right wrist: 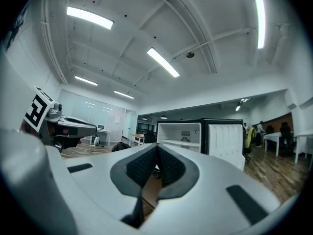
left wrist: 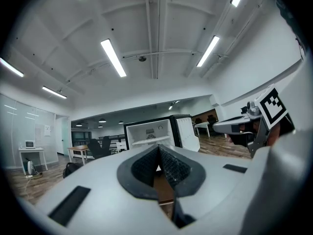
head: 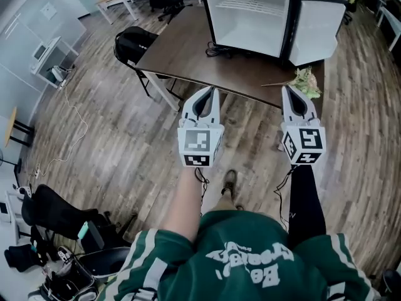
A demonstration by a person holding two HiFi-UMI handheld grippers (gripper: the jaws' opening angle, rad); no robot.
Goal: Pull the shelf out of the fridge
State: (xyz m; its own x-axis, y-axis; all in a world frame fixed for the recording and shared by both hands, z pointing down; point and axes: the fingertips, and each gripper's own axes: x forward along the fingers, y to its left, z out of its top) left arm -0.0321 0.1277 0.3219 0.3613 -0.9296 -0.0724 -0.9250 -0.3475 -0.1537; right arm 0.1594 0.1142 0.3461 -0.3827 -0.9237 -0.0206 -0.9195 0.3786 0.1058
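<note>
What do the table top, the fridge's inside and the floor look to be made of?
Table top: dark brown wood or wood-look laminate, matt, with faint grain showing.
Fridge inside: white moulded plastic by its look, with smooth, bright and slightly glossy walls.
Floor: planks with mixed grey-brown grain, likely laminate or vinyl. Real wood cannot be ruled out.

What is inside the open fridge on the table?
The fridge holds one white shelf and a round vent on its back wall. No food shows; the right gripper covers the compartment's bottom.
</note>
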